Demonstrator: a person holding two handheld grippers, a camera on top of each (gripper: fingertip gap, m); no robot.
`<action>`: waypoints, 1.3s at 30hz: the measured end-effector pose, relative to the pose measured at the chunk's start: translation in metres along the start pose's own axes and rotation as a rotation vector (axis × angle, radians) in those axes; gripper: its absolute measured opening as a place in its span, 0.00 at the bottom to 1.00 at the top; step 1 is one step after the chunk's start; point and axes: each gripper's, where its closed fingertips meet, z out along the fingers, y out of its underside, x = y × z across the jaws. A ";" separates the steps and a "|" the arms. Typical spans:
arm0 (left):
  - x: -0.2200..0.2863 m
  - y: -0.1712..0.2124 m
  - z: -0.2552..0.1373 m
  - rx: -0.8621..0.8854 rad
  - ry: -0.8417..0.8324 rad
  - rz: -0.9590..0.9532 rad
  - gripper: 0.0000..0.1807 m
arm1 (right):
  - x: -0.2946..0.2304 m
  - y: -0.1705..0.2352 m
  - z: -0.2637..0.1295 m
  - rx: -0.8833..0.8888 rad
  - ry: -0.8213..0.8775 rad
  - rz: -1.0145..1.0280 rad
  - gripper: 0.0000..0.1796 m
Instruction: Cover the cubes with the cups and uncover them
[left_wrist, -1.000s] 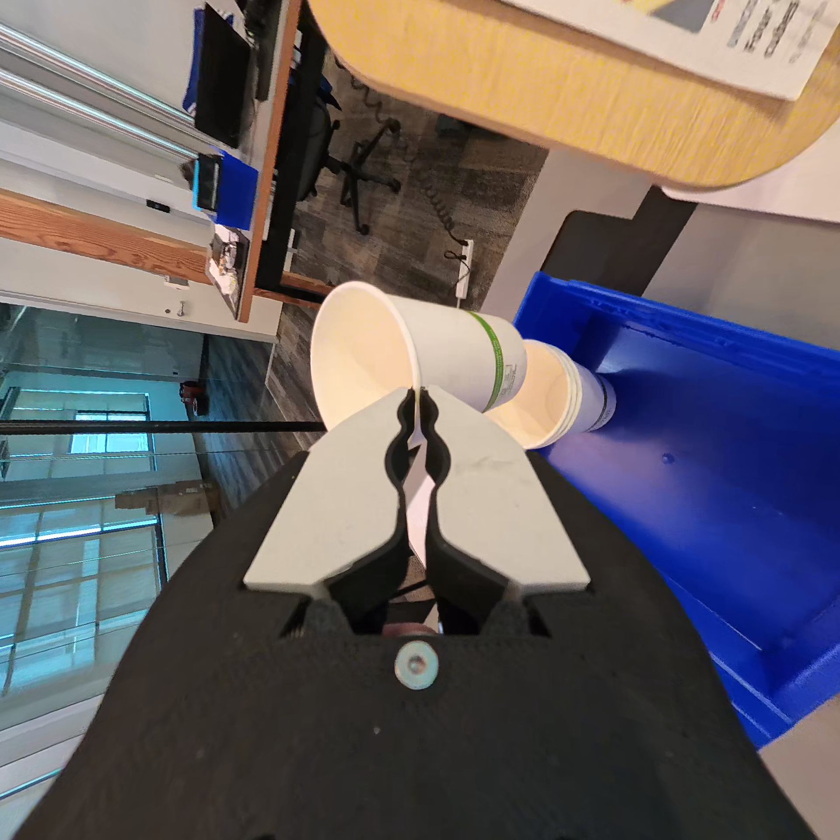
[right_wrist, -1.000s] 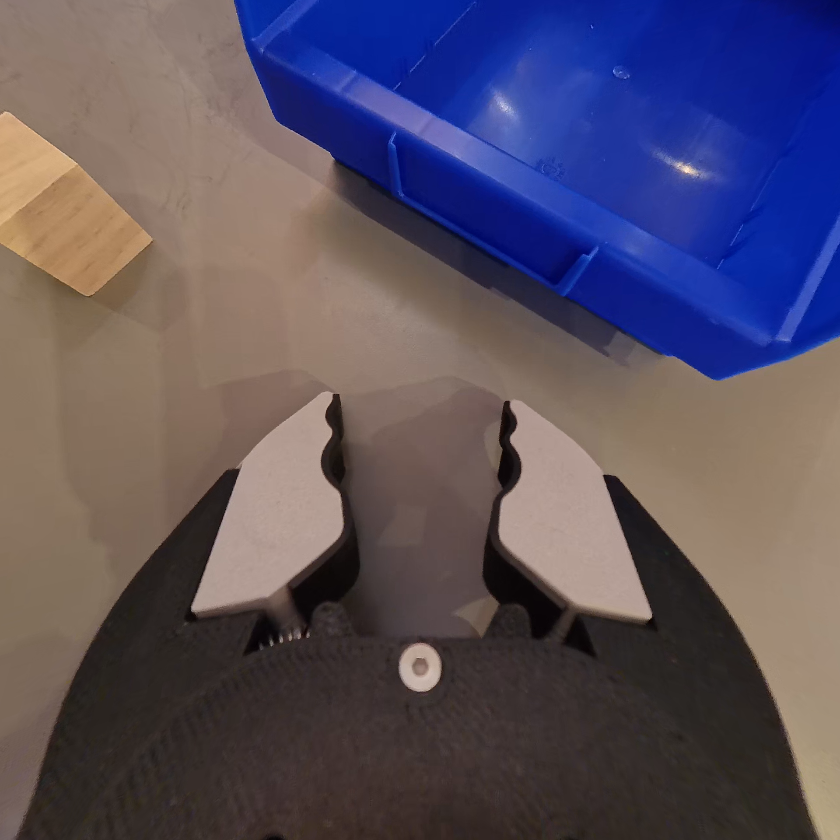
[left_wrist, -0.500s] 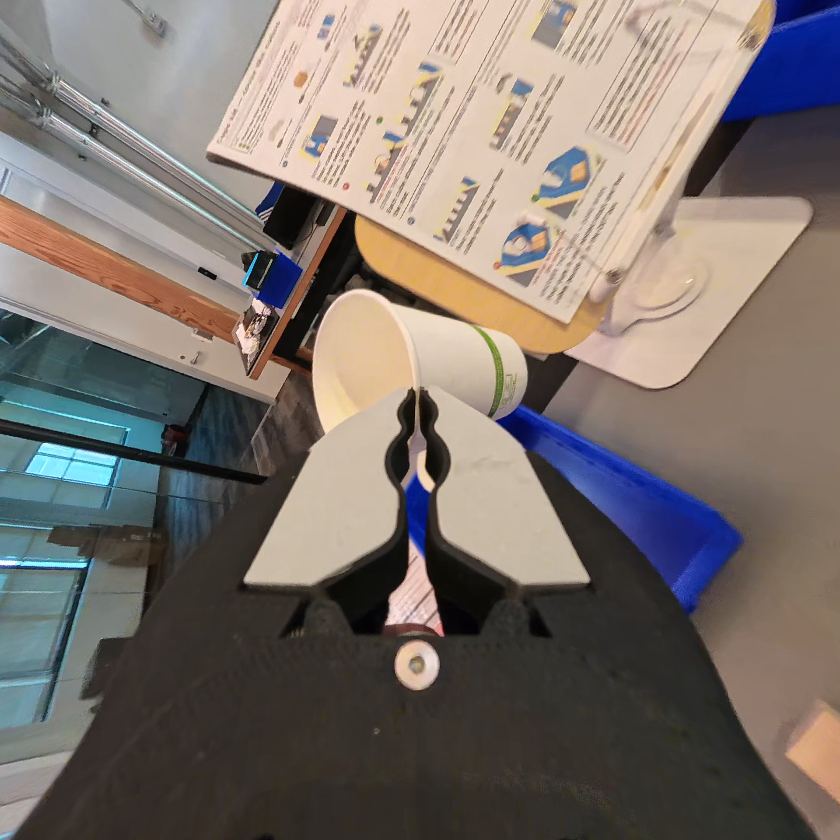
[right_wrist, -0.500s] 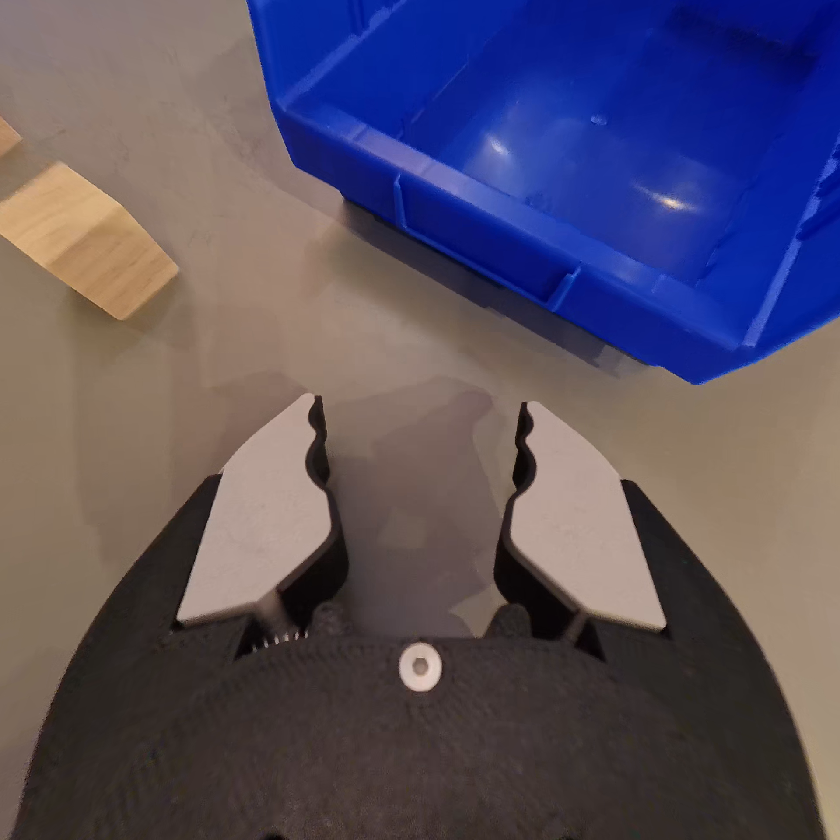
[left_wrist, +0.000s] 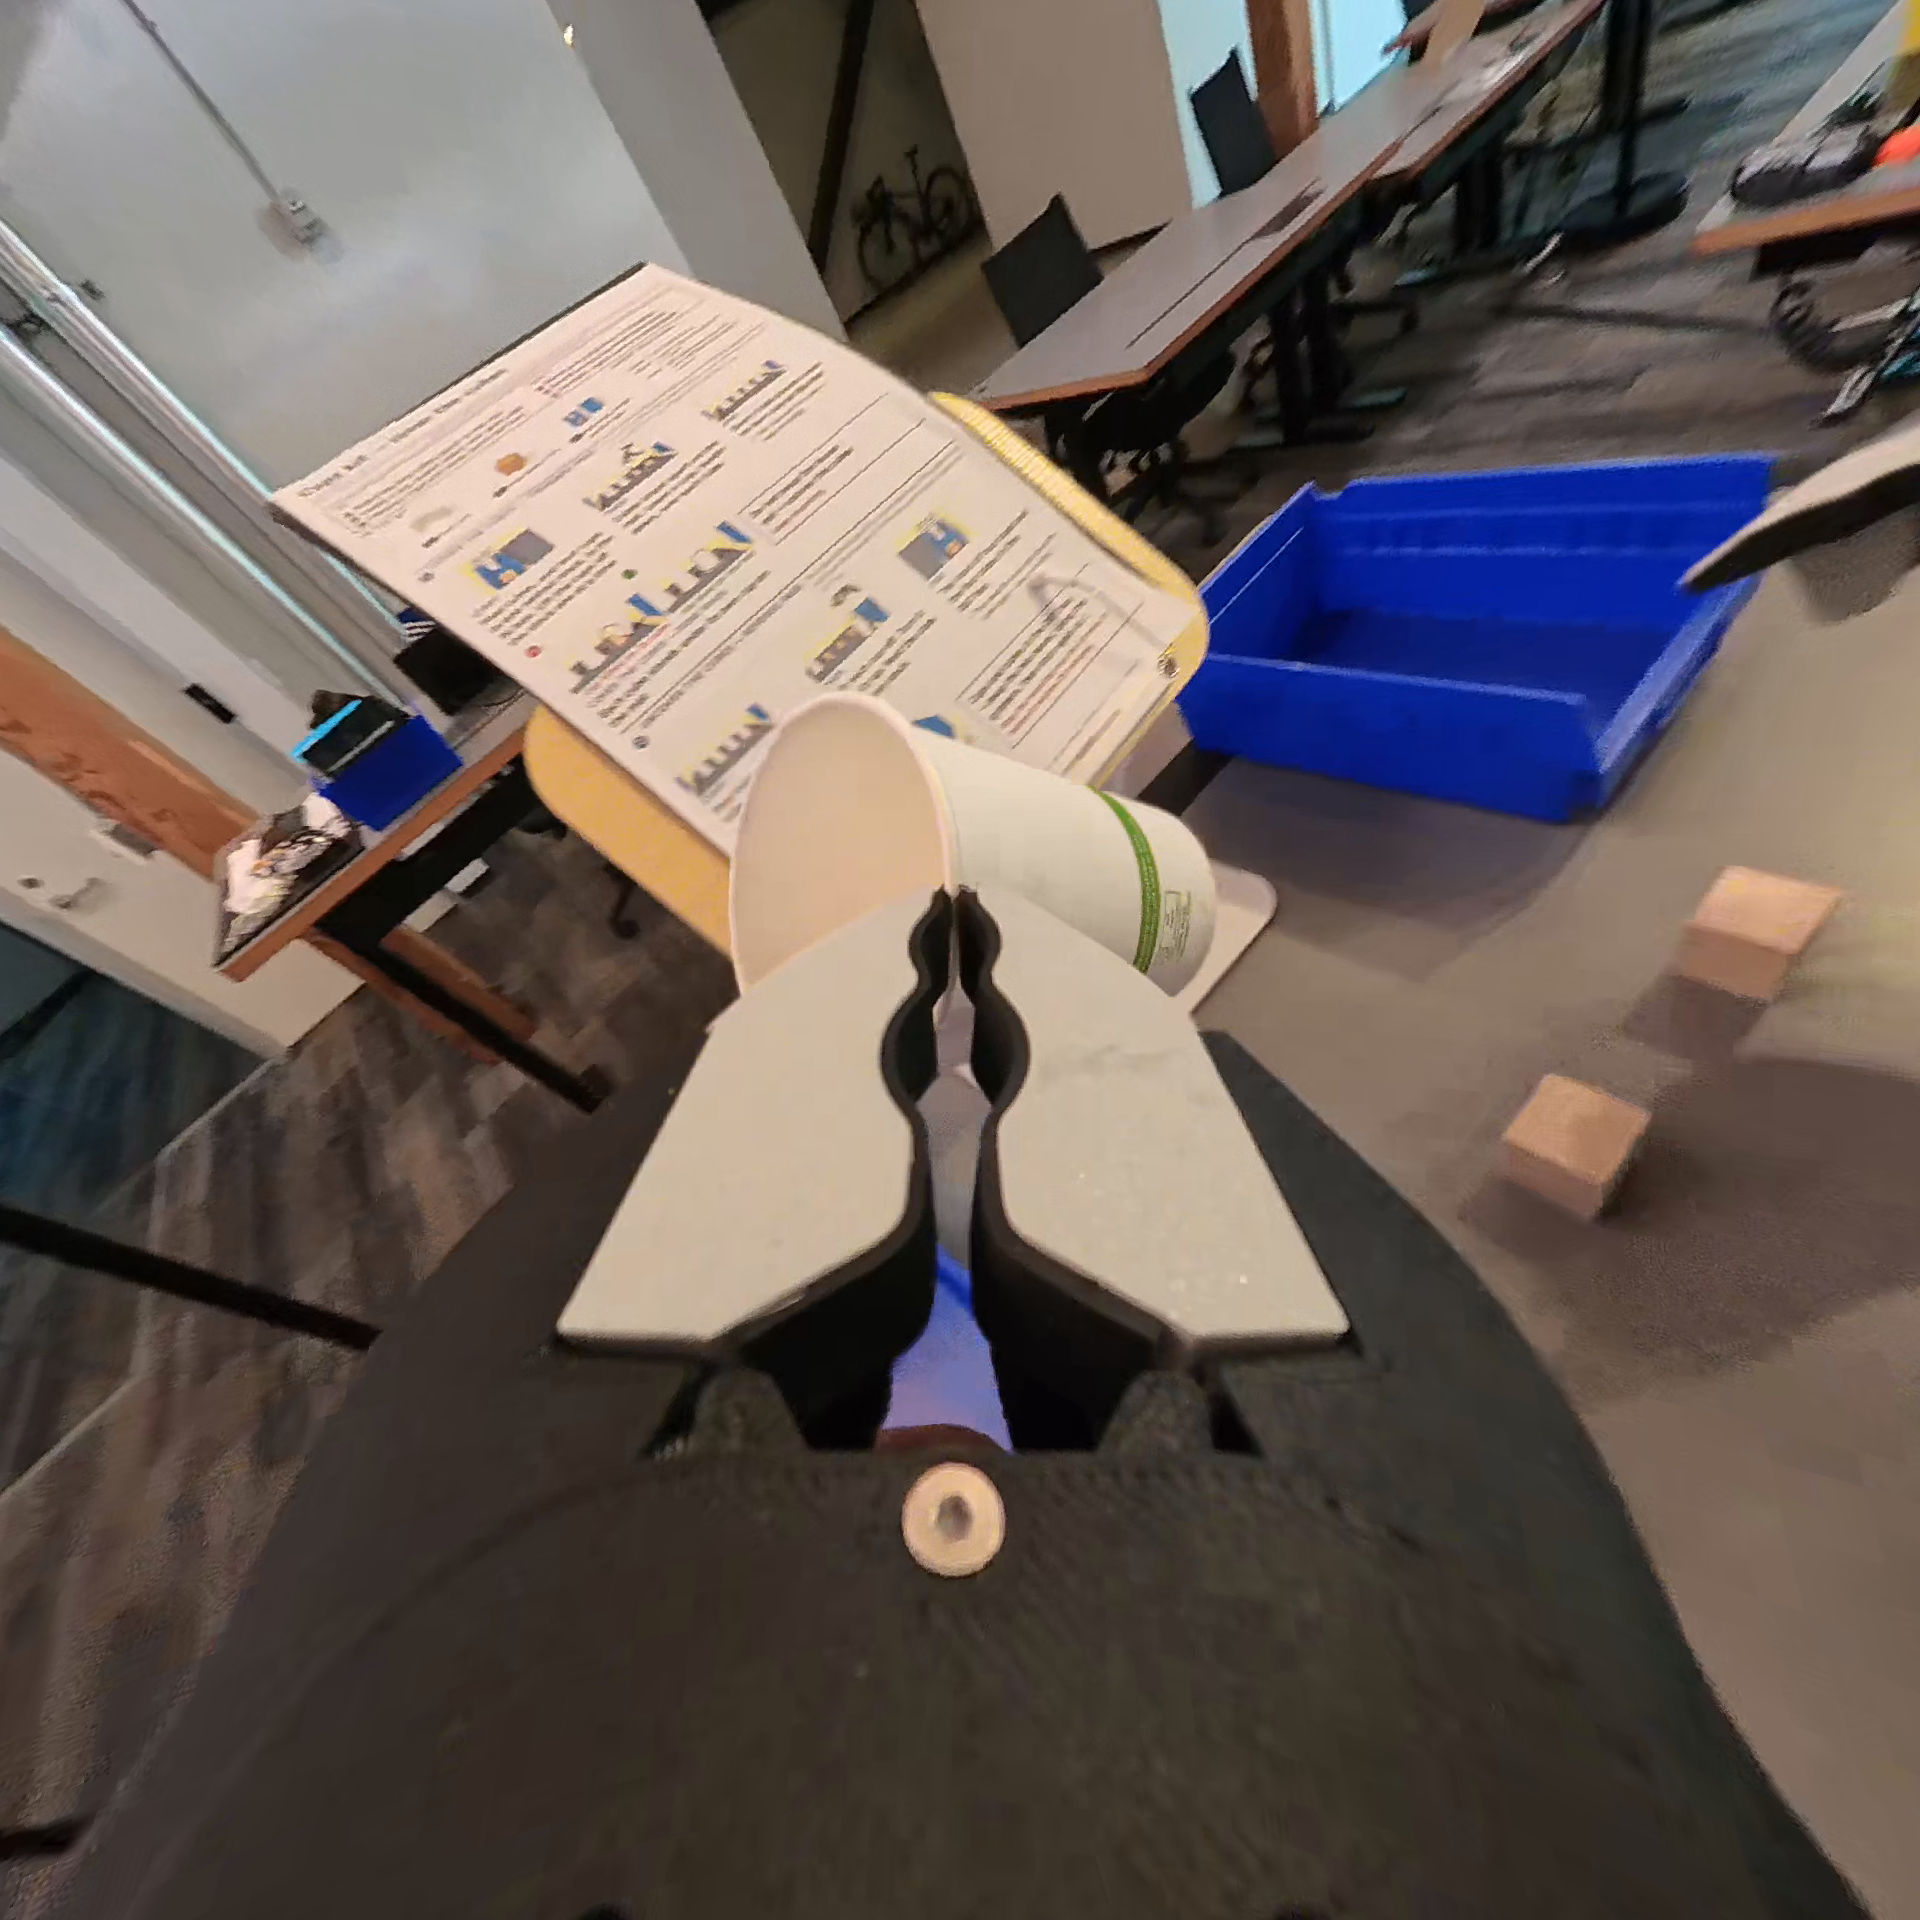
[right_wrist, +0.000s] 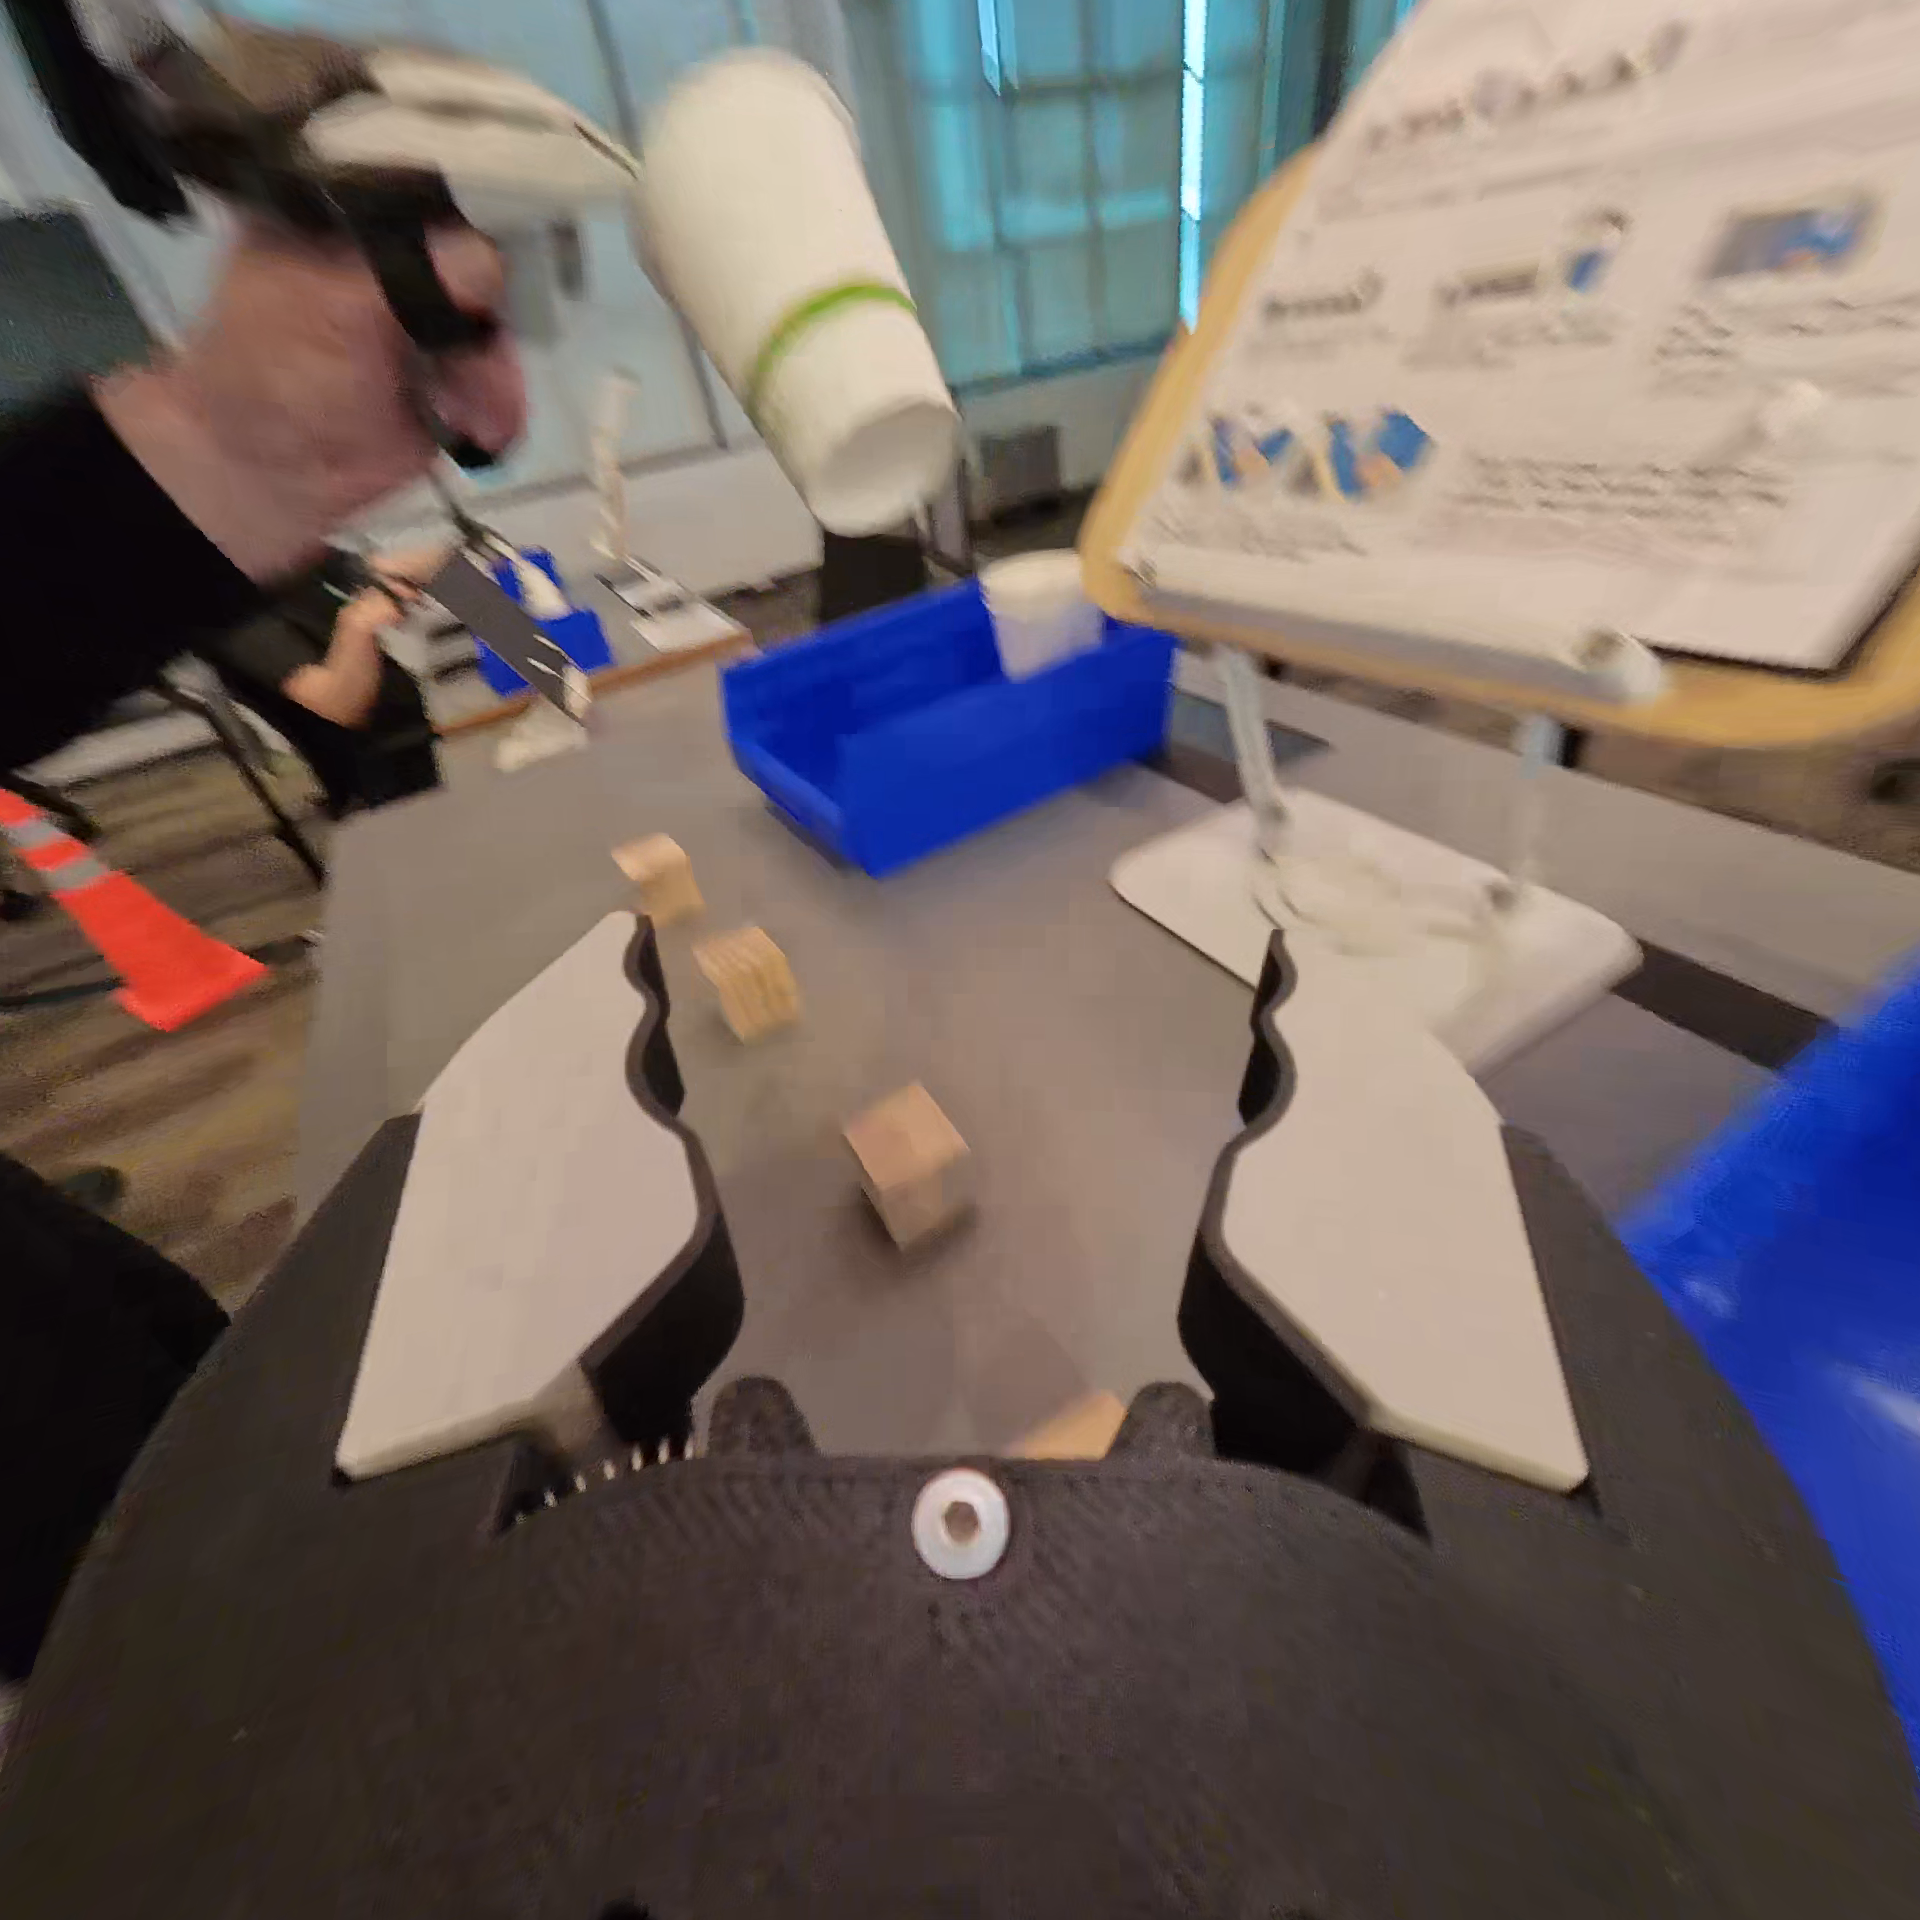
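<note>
My left gripper is shut on the rim of a white paper cup with a green band and holds it in the air, tilted on its side. The right wrist view shows this cup high above the table, held by the left gripper. Wooden cubes lie on the grey table; two show in the left wrist view. My right gripper is open and empty, above the nearest cube.
A blue bin at the far side holds a stack of white cups. A second blue bin is close on the right. A sheet on a stand with a white base stands at the right. An orange cone is on the floor.
My left gripper has lifted the cup out of the blue bin and swung it over the table. My right gripper has tilted up from facing the table and opened wider.
</note>
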 end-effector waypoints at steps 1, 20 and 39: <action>0.006 -0.003 0.000 0.017 0.012 -0.021 0.01 | -0.011 -0.009 0.014 0.037 -0.052 0.031 0.62; 0.094 -0.007 0.020 0.104 0.140 -0.222 0.00 | -0.047 -0.042 0.137 0.376 -0.748 0.824 0.48; 0.070 0.015 -0.001 0.069 0.168 -0.234 0.00 | 0.032 -0.048 0.040 -0.361 -0.341 0.084 0.39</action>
